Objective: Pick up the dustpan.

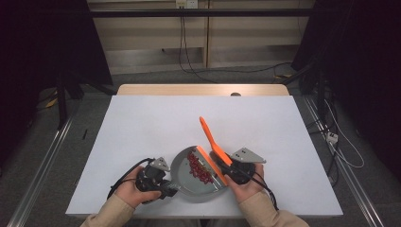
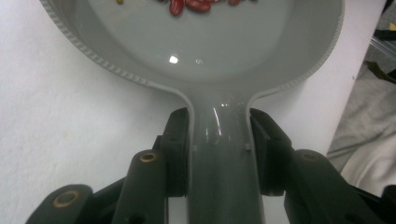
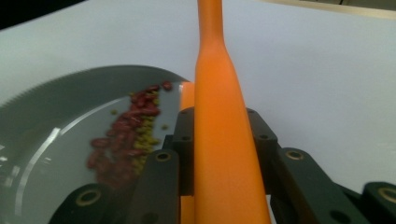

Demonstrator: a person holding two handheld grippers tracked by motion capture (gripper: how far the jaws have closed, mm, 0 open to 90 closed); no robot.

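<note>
Sitting near the tabletop's near edge, about midway along it, the grey pan (image 1: 189,182) holds red beans (image 1: 198,169) with small yellow-green bits among them. The left gripper (image 2: 219,135) is clamped on the pan's handle. The right gripper (image 3: 222,140) is clamped on the orange spatula (image 1: 213,144), whose blade rests inside the pan beside the beans.
</note>
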